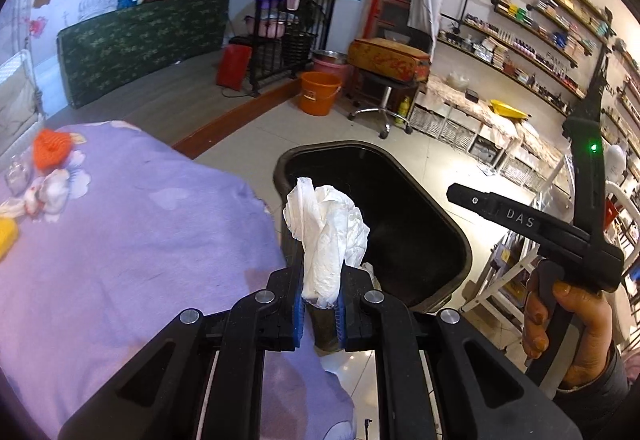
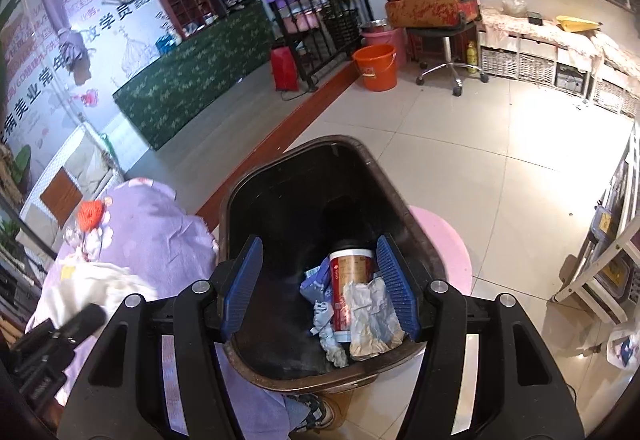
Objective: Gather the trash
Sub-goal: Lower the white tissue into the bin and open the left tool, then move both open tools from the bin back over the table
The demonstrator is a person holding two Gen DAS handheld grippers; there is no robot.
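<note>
Above the near rim of the black trash bin [image 1: 440, 207], my left gripper [image 1: 320, 292] pinches a crumpled white tissue [image 1: 326, 236] between its blue pads, the wad standing up over the bin's mouth. My right gripper [image 2: 320, 288] hangs spread wide over the same bin [image 2: 256, 199], nothing between its fingers; its body reads "DAS" in the left view. Down inside lie a red-brown paper cup [image 2: 350, 280], its print too small to read, and what I take for crumpled wrappers [image 2: 372, 316]. Beside the bin is a bed with a purple floral cover [image 1: 132, 240]. Pale floor tiles [image 2: 500, 167] surround it; large Chinese lettering covers the wall poster [image 2: 80, 51].
</note>
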